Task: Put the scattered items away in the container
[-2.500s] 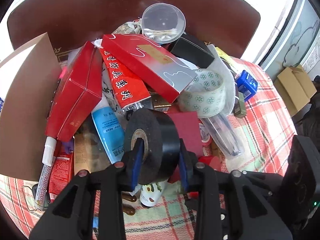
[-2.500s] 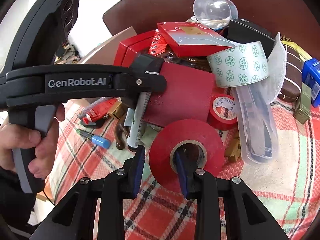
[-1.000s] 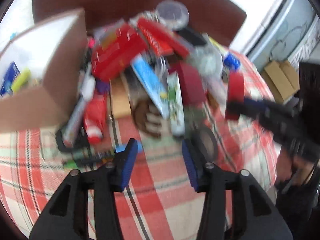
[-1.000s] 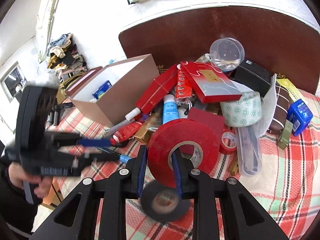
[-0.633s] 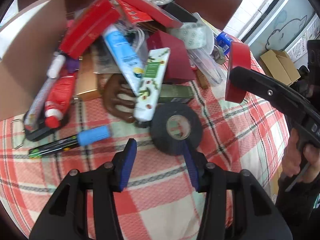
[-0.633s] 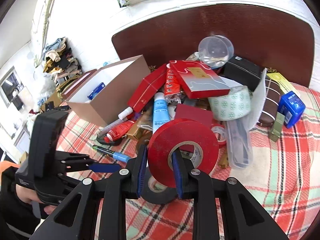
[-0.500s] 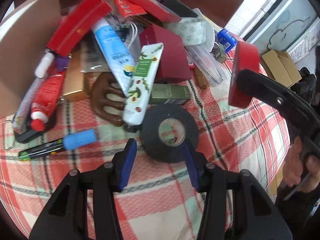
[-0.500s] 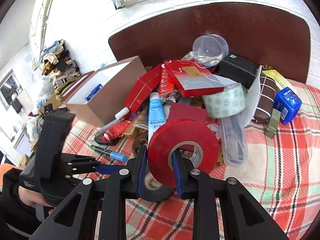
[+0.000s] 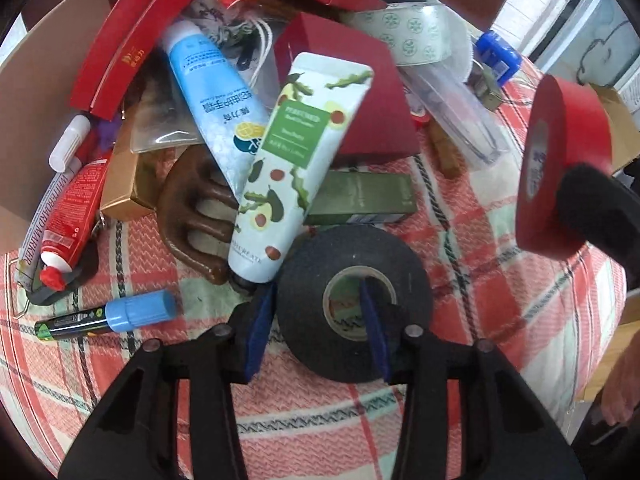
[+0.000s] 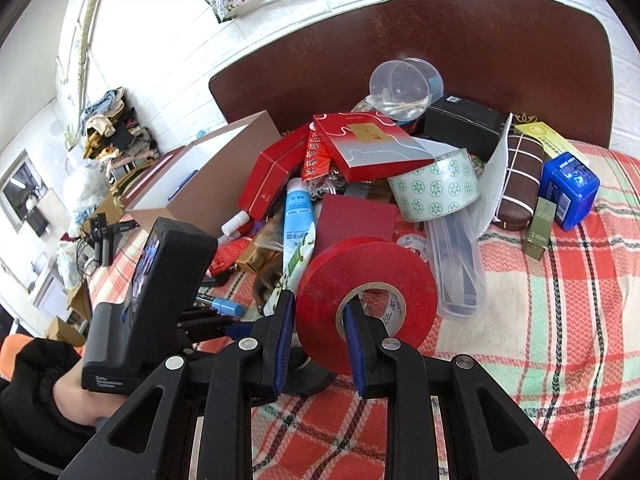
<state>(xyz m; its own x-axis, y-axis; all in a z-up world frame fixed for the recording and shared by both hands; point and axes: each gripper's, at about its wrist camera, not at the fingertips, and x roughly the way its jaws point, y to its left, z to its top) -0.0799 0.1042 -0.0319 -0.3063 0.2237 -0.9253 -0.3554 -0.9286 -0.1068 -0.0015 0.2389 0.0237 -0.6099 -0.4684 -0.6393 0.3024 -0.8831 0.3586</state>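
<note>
Left fingers closing on black tape, right already carrying red.

Left gripper (image 9: pixel 316 316) straddles the black tape roll's (image 9: pixel 354 304) wall, one finger through the core, pads not yet tight. Right gripper (image 10: pixel 318 336) clamps the red tape roll (image 10: pixel 368 300) likewise. Cardboard box (image 10: pixel 208 176) waits beyond the clutter, far-left of the bed.

Bare plaid tablecloth (image 9: pixel 500 320) right of flat black tape roll (image 9: pixel 316 280); avocado-print white tube (image 9: pixel 296 168) touches roll's far-left rim.
</note>
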